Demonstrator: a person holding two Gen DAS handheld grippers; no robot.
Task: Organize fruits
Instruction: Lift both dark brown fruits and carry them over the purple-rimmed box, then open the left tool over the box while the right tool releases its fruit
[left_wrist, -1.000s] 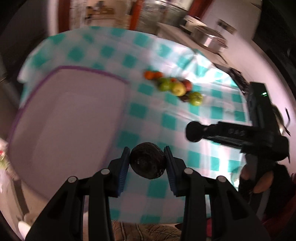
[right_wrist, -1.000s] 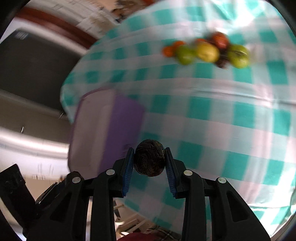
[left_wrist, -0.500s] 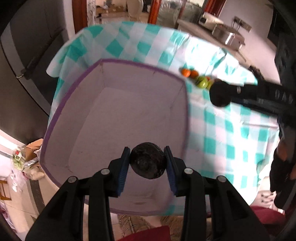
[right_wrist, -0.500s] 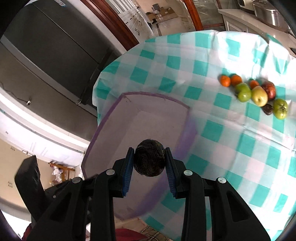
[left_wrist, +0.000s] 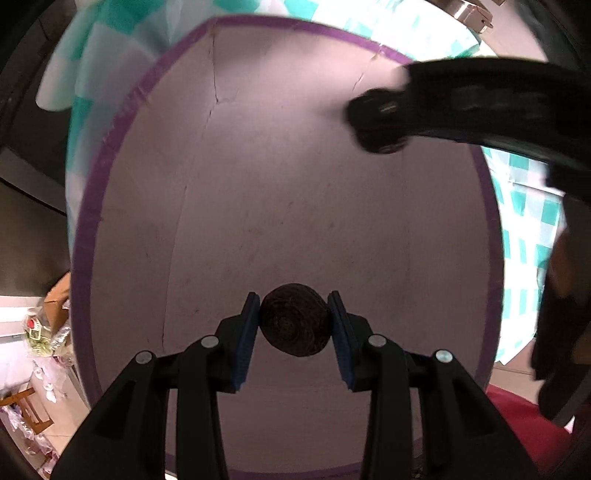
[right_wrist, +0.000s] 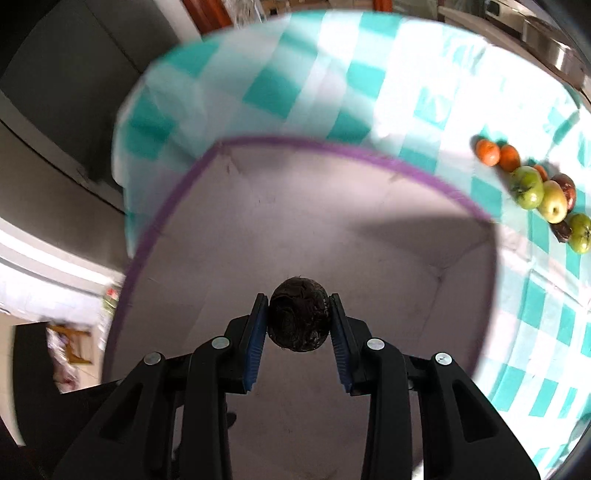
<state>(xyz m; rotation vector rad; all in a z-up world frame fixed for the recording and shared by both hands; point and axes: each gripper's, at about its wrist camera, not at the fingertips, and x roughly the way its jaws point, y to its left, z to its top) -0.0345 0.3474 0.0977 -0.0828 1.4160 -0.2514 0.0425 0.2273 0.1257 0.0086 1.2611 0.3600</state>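
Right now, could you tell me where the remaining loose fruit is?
In the right wrist view, the loose fruit lies in a row on the checked tablecloth, right of the purple-rimmed box.

Pale box (right_wrist: 332, 229) with purple rim; teal-and-white checked cloth (right_wrist: 332, 85) on the surface; dark brown fruits (left_wrist: 294, 324) between blue-padded black fingers (left_wrist: 246, 332); orange, green, yellow fruits (right_wrist: 532, 184) far right.

Teal-and-white checked tablecloth (right_wrist: 332, 74) over the table. Dark cabinet front (right_wrist: 55, 92) at nine o'clock, reddish wooden frame (right_wrist: 207, 14) at twelve, steel pots (right_wrist: 546, 40) at two. Pale floor with clutter (left_wrist: 33, 332) at eight.
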